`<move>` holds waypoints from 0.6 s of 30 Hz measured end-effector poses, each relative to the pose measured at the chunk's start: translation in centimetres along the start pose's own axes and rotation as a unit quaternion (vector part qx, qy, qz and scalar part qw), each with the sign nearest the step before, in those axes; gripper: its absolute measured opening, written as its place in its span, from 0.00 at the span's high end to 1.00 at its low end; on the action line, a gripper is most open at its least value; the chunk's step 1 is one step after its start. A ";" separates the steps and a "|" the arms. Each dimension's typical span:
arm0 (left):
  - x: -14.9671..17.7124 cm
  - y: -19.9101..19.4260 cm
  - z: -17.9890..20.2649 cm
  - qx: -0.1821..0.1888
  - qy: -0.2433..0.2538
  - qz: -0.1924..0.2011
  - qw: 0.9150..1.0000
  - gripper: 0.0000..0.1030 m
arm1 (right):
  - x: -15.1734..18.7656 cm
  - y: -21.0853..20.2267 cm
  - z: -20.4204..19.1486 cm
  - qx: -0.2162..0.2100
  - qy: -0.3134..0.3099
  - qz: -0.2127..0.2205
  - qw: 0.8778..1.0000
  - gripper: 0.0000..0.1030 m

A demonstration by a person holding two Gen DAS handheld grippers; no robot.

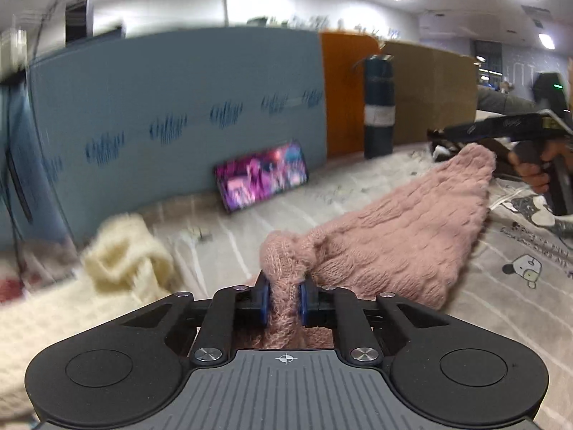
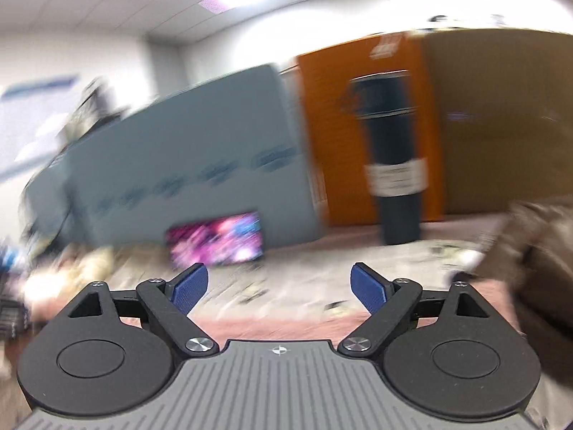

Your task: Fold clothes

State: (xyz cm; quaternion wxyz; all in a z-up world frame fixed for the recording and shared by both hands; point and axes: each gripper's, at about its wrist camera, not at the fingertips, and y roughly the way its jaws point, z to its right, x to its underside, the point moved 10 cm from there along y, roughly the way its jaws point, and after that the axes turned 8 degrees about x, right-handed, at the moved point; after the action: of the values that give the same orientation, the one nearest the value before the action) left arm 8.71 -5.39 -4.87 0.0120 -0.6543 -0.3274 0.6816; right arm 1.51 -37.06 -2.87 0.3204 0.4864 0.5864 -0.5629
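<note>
Small print on the cartoon-dog sheet (image 1: 526,268), bottle label (image 1: 379,116), both illegible

The worktop (image 1: 501,286) is covered by a pale printed cloth with small cartoon figures at the right. On it, a cream knit garment (image 1: 125,258) lies bunched at the near left. A phone (image 1: 261,177) with a lit screen leans at the far middle, a dark cylinder (image 1: 379,107) stands far right.

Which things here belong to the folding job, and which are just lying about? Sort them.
Job:
pink sweater, pinched in the left claw
cream sweater
right claw, open and holding nothing

Lying about:
phone propped against the blue panel
dark bottle
</note>
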 end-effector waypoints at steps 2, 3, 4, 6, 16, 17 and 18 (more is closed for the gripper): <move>-0.6 -1.3 1.4 -0.007 0.026 0.025 0.999 0.87 | 0.4 0.6 -2.4 -0.045 -0.055 -0.011 0.997 0.13; -0.7 -1.9 2.2 -0.009 0.040 0.036 0.998 0.87 | 0.7 0.9 -3.6 -0.066 -0.080 -0.017 0.994 0.13; -0.9 -2.5 2.9 -0.012 0.052 0.045 0.998 0.87 | 0.9 1.1 -4.7 -0.086 -0.106 -0.023 0.990 0.13; -1.1 -3.6 4.2 -0.015 0.072 0.060 0.996 0.87 | 1.4 0.9 -7.0 -0.119 -0.155 -0.030 0.980 0.12; 0.6 -6.5 7.6 0.014 0.086 0.064 0.994 0.88 | 4.0 1.8 -11.4 -0.192 -0.285 -0.091 0.935 0.11; 0.8 -6.7 7.6 0.015 0.081 0.063 0.995 0.88 | 4.2 2.1 -11.0 -0.191 -0.280 -0.100 0.935 0.11; 1.1 -6.7 7.5 0.015 0.074 0.064 0.995 0.89 | 4.4 2.3 -10.6 -0.190 -0.273 -0.112 0.936 0.13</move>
State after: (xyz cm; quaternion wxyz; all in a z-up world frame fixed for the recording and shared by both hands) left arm -0.92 -2.86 -3.23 0.0022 -0.7223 -0.2730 0.6354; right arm 4.08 -26.12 -6.07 0.4891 0.1750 0.6230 -0.5848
